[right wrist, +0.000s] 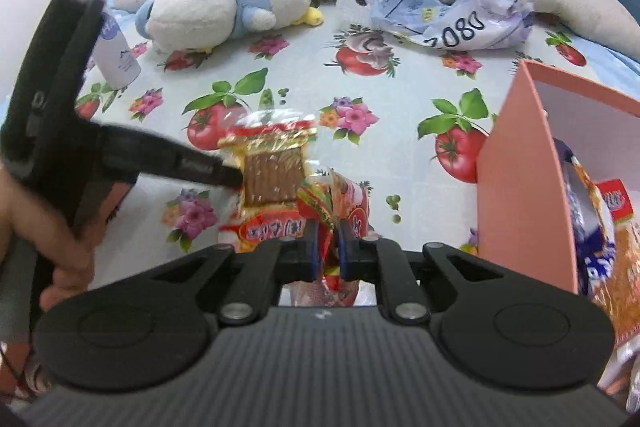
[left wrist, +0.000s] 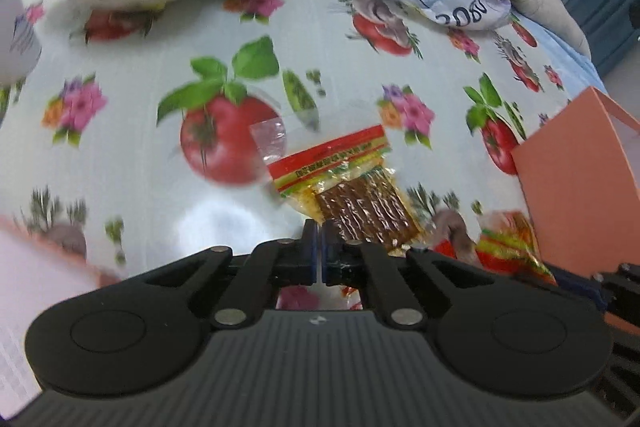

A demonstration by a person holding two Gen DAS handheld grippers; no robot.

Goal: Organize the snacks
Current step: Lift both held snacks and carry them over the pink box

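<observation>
Snack packets are hanging from both of my claws above the fruit-print tablecloth: my left gripper is pinching a clear packet of brown strips by its lower edge, its blue pads nearly meeting. My right gripper is clenching a crinkled red-and-orange snack packet in a narrow gap, just left of the pink box, which is already holding more packets.

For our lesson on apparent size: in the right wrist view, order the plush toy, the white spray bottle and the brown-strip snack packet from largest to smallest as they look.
1. plush toy
2. white spray bottle, partly hidden behind the left gripper
3. brown-strip snack packet, which lies nearer the camera, so its true size is likely smaller still.
</observation>
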